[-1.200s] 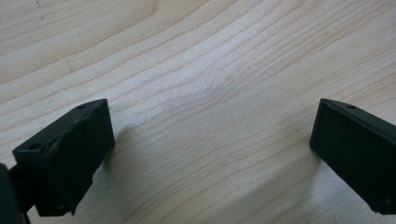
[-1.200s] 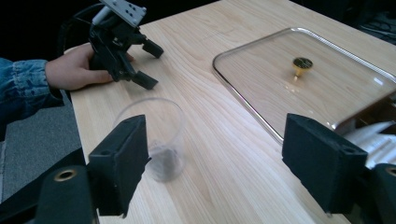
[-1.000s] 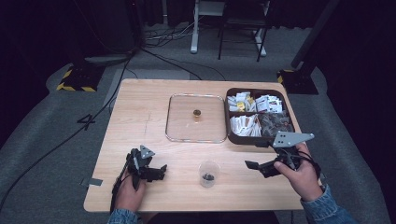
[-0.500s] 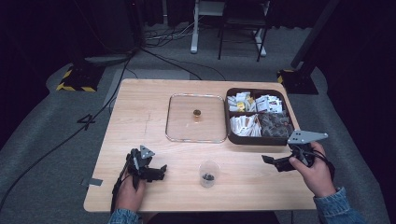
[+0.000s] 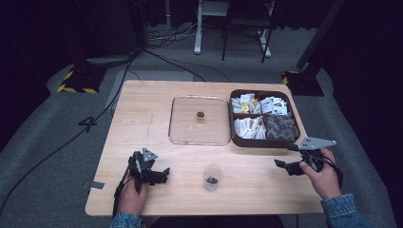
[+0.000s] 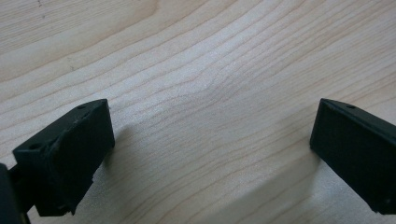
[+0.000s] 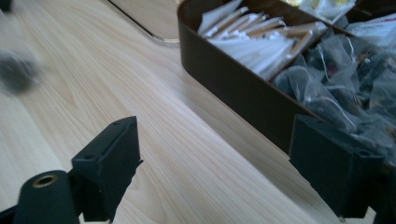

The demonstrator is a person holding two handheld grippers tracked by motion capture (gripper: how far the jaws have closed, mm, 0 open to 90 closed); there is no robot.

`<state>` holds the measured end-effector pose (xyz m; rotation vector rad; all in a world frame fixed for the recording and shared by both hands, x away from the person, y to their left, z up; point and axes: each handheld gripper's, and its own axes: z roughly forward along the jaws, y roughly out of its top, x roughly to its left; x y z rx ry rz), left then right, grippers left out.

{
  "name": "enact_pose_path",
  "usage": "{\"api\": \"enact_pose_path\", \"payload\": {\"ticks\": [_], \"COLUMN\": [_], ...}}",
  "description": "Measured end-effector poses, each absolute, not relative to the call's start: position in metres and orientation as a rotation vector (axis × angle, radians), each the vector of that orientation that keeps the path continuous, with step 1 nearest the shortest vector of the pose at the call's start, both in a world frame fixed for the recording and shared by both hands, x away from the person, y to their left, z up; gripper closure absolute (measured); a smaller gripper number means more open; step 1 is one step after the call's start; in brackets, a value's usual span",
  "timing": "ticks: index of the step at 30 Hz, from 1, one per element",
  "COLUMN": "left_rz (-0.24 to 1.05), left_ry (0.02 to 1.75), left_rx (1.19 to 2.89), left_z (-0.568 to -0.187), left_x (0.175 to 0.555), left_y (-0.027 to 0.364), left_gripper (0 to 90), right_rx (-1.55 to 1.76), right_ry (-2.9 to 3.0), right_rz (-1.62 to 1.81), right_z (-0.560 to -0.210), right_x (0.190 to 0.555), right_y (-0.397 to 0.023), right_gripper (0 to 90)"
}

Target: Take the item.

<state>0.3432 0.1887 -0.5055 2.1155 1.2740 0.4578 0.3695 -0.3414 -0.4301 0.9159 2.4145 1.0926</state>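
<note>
A small clear cup (image 5: 212, 176) with dark bits in it stands near the table's front edge. A brown divided box (image 5: 236, 134) of tea bags and packets sits at the right, its near wall (image 7: 233, 84) close in the right gripper view. Beside it lies a clear glass lid (image 5: 199, 120) with a small brass knob (image 5: 200, 115). My left gripper (image 5: 161, 175) rests low on the bare wood at the front left, jaws open (image 6: 210, 154) with nothing between them. My right gripper (image 5: 283, 166) hovers just in front of the box, open (image 7: 215, 168) and empty.
The wooden table (image 5: 142, 114) has bare room at its left half and along the front. Cables (image 5: 71, 137) trail over the grey floor to the left. A yellow-black striped base (image 5: 76, 80) and desk legs (image 5: 197, 33) stand beyond the far edge.
My right gripper has drawn back to the right, away from the cup and nearer the box's front corner. The left gripper has stayed put.
</note>
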Motion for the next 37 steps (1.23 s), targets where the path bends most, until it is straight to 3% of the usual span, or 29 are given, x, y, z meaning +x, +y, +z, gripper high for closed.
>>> {"api": "enact_pose_path", "payload": {"ticks": [22,37], "left_rz": [0.461,0.463], "left_ry": [1.282,1.286], "left_rx": [2.113,2.113], "left_z": [-0.505,-0.505], "left_x": [0.343,0.343], "left_y": [0.188,0.187], "left_gripper": [0.1,0.1], "right_rx": [1.039,1.070], "right_ry": [2.407,2.379], "right_rz": [1.074,1.036], "right_z": [-0.502,-0.504], "right_x": [0.365,0.361], "right_y": [-0.354,-0.350], "right_gripper": [15.9,13.4]}}
